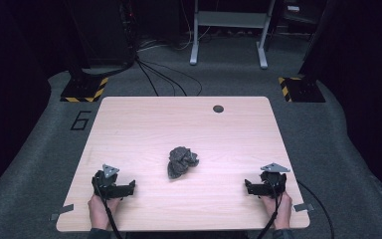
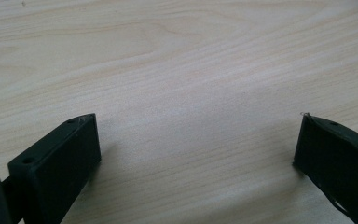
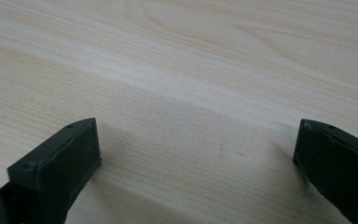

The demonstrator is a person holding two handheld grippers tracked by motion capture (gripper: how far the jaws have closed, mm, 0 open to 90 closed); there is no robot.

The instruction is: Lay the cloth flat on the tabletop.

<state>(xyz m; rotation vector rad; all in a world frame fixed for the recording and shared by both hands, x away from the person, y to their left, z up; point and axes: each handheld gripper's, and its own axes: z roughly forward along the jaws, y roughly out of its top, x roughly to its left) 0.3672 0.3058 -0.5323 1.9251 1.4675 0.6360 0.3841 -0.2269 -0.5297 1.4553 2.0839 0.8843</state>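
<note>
- Crumpled dark cloth point(image 1: 181, 162) — in the high view it lies bunched in a heap at the middle of the frame, on the pale wooden table point(image 1: 144, 124), touched by nothing.
- High view, lower left: the left gripper point(image 1: 129, 189) rests on the table near its front edge, held by the person's left hand point(image 1: 101, 206), its fingers pointing toward the middle of the frame. The cloth is up and to the right of it, well apart.
- High view, lower right: the right gripper point(image 1: 248, 187) rests on the table in the right hand point(image 1: 279, 209), its fingers pointing toward the frame's middle. The cloth is up and to the left of it, also well apart, so the heap sits between the two grippers and a little farther up the frame.
- High view, upper part: a small dark round hole point(image 1: 218, 108) shows in the table near its far edge; beyond it, grey carpet with cables point(image 1: 164, 77) and a grey stand point(image 1: 229, 30).
- Left gripper view: the two black fingers point(image 2: 58, 161) rise from the lower left and lower right corners, spread wide — open, with bare wood grain between them and nothing gripped.
- Right gripper view: its black fingers point(image 3: 60, 163) stand just as wide at the lower corners, open over bare table, holding nothing.
</note>
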